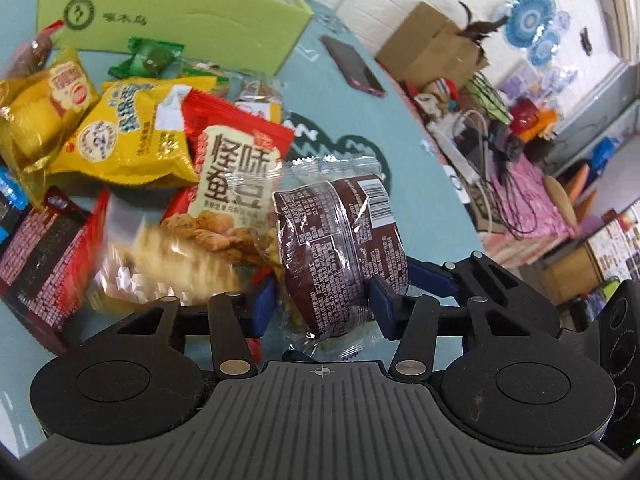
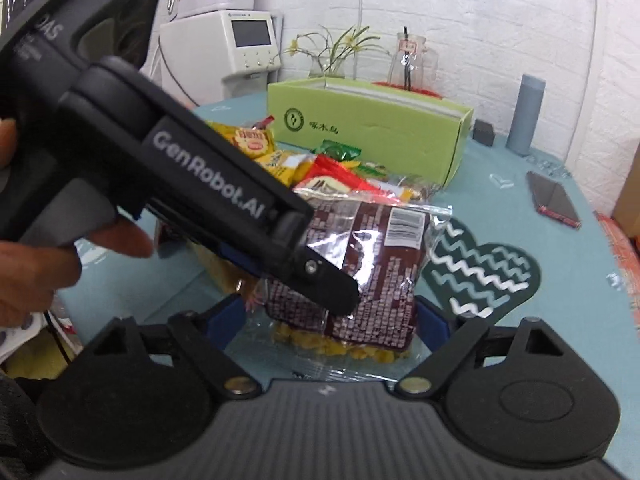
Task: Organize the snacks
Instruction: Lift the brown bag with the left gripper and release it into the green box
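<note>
A: Jaws of the left gripper were clamped on the brown snack packet, blue pads pressing its two flat sides, the packet standing on edge between them.

B: And the right gripper?

A: Its jaws stood apart, one either side of the same packet's lower end, with a gap showing at each pad. I could not see them pressing.

B: Where was the packet, then?

A: At the near edge of the snack pile, just right of the red bean packet, over the teal surface. Whether it was lifted clear or resting on the surface, I could not tell. The green box stood at the far side, beyond the pile.

B: How would it handle?

A: Light, I judged, with a slick, crinkly clear wrapper and loose sealed ends that would slide or tear. The round brown body looked firm but crushable. Best held across that body, as the left jaws did, not by the film flaps.
</note>
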Demonstrator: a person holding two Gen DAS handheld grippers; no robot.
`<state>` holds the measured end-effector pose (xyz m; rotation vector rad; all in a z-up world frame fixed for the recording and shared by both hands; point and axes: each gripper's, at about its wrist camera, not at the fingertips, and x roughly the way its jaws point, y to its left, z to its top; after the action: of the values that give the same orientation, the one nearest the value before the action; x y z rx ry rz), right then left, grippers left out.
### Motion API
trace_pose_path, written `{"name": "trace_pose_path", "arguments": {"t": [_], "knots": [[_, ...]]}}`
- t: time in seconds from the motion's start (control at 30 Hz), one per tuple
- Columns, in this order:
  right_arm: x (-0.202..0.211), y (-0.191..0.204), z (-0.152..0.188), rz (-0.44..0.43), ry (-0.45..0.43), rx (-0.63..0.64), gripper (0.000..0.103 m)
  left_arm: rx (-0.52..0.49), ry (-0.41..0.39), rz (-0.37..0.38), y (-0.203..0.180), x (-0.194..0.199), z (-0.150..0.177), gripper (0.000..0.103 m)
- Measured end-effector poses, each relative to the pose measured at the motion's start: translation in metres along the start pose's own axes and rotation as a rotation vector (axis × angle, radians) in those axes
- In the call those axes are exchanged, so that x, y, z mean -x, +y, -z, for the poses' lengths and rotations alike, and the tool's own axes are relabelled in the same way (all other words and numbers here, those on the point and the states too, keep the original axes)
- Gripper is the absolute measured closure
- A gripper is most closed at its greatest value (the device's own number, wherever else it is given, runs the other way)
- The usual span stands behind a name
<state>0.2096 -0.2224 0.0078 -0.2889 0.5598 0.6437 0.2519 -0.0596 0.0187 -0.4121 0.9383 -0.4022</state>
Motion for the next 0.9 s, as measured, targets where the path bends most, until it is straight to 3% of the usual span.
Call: {"name": "trace_pose_path", "arguments": {"t": [0.2, 0.4, 0.5, 0.63, 0.8, 0.87, 0.9], "knots": [[-0.002, -0.008, -0.044, 0.044, -0.060, 0.005, 0.014, -0.059, -0.075, 0.034, -0.002, 0.020, -0.040, 0.071], [-0.045, -0.033, -0.127, 0.076, -0.153, 0.077, 0.014, -0.142, -0.212, -0.003, 0.002, 0.037, -0.130, 0.070], [-0.080, -0.054, -0.166, 0.072, -0.155, 0.088, 0.014, -0.169, -0.249, -0.041, 0.009, 0.031, -0.180, 0.069], [-0.134, -0.084, -0.195, 0.052, -0.116, 0.058, 0.014, -0.185, -0.240, -0.092, 0.028, -0.001, -0.238, 0.069], [-0.196, -0.118, -0.199, 0.000, -0.044, -0.023, 0.014, -0.153, -0.176, -0.157, 0.065, -0.053, -0.272, 0.070], [-0.204, -0.124, -0.197, 0.000, -0.048, -0.035, 0.013, -0.160, -0.181, -0.190, 0.077, -0.062, -0.274, 0.061], [-0.204, -0.126, -0.200, 0.011, -0.055, -0.042, 0.010, -0.162, -0.186, -0.204, 0.081, -0.061, -0.274, 0.049]]}}
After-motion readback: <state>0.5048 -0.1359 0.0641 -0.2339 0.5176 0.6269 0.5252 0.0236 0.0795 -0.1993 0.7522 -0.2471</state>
